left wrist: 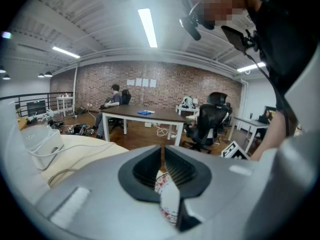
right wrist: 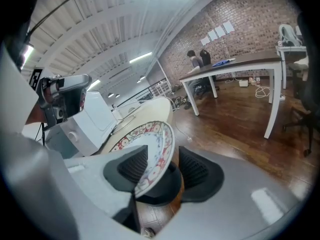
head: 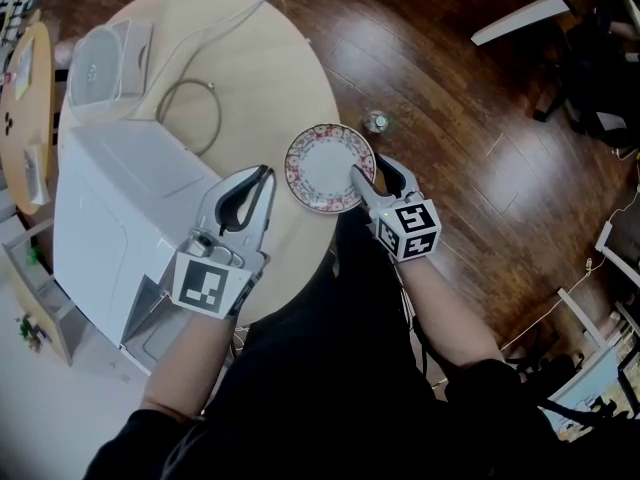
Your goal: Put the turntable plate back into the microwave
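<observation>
A white plate with a red floral rim (head: 325, 168) lies near the right edge of the round table (head: 250, 68). My right gripper (head: 368, 168) is at the plate's right rim. In the right gripper view the plate (right wrist: 150, 144) sits between the wide-spread jaws, leaning at the left pad, with a clear gap to the right pad; my right gripper (right wrist: 165, 169) is open. My left gripper (head: 262, 173) hovers just left of the plate with its tips together and nothing between them. The left gripper (left wrist: 162, 164) view shows the plate (left wrist: 167, 199) through the thin slit. The white microwave (head: 120, 218) stands at the left.
A grey cable loop (head: 190, 118) and a white box-shaped appliance (head: 100, 63) lie on the table behind the microwave. A small glass object (head: 377, 122) sits on the wooden floor beyond the plate. The table edge runs right under the plate.
</observation>
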